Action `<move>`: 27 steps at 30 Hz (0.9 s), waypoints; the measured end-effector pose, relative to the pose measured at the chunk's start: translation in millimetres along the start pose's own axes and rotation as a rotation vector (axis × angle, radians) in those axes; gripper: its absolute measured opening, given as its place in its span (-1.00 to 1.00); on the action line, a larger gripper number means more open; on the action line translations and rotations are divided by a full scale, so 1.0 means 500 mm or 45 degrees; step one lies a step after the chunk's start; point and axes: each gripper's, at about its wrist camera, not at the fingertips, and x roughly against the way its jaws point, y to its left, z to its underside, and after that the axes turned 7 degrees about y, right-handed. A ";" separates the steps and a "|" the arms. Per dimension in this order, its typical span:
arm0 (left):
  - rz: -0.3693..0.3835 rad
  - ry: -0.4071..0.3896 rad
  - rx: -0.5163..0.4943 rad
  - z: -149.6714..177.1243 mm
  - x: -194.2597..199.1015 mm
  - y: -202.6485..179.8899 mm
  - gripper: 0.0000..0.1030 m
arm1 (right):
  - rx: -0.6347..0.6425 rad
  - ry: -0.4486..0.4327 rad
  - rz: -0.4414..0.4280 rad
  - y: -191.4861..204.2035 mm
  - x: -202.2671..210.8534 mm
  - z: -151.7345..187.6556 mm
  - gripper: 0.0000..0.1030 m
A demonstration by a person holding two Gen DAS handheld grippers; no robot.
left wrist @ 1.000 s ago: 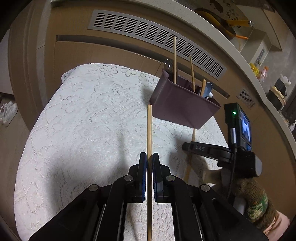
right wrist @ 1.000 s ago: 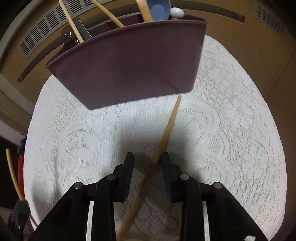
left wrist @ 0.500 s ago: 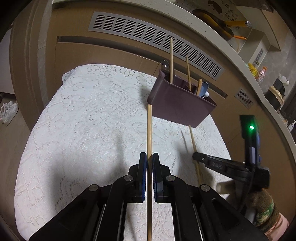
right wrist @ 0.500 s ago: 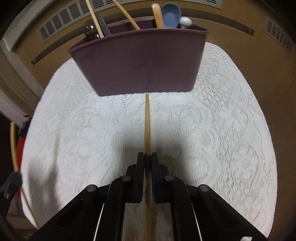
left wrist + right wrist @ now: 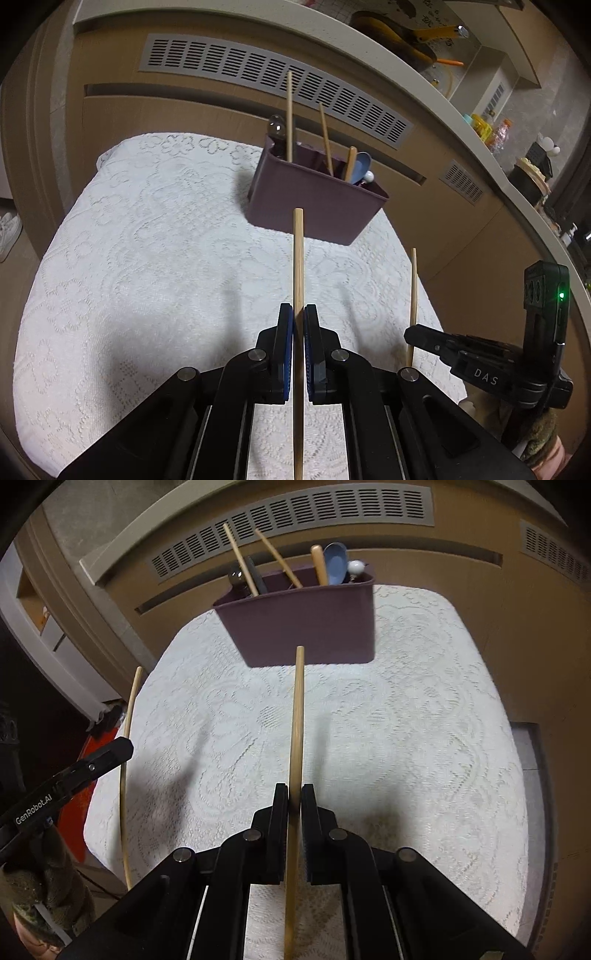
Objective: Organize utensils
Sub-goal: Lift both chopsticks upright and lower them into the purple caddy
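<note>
A dark purple utensil holder (image 5: 317,206) stands at the far side of a table with a white lace cloth (image 5: 147,277); it also shows in the right wrist view (image 5: 306,631). It holds wooden chopsticks, a blue spoon (image 5: 335,563) and other utensils. My left gripper (image 5: 298,314) is shut on a wooden chopstick (image 5: 297,266), held above the cloth and pointing at the holder. My right gripper (image 5: 294,794) is shut on a second wooden chopstick (image 5: 296,720), also raised and pointing at the holder. Each gripper shows in the other's view, the right gripper (image 5: 410,334) and the left gripper (image 5: 123,747).
A wooden wall with grey vent grilles (image 5: 273,70) stands right behind the table. A ledge with bottles and clutter (image 5: 487,129) runs to the right. The cloth (image 5: 406,738) spreads between the grippers and the holder.
My right gripper closed on the chopstick that lay on the cloth, lifted it and pulled back from the holder. The left gripper kept its chopstick and stayed nearly still.
</note>
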 end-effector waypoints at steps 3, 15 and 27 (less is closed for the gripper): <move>0.003 -0.016 -0.016 -0.005 0.008 -0.020 -0.89 | 0.003 -0.039 -0.002 -0.002 0.022 0.002 -0.87; 0.037 -0.299 -0.228 -0.112 0.137 -0.164 -0.89 | 0.133 -0.353 0.002 0.059 0.193 -0.049 -0.87; -0.104 -0.768 -0.513 -0.291 0.264 -0.316 -0.89 | 0.290 -0.763 0.131 0.136 0.420 -0.217 -0.87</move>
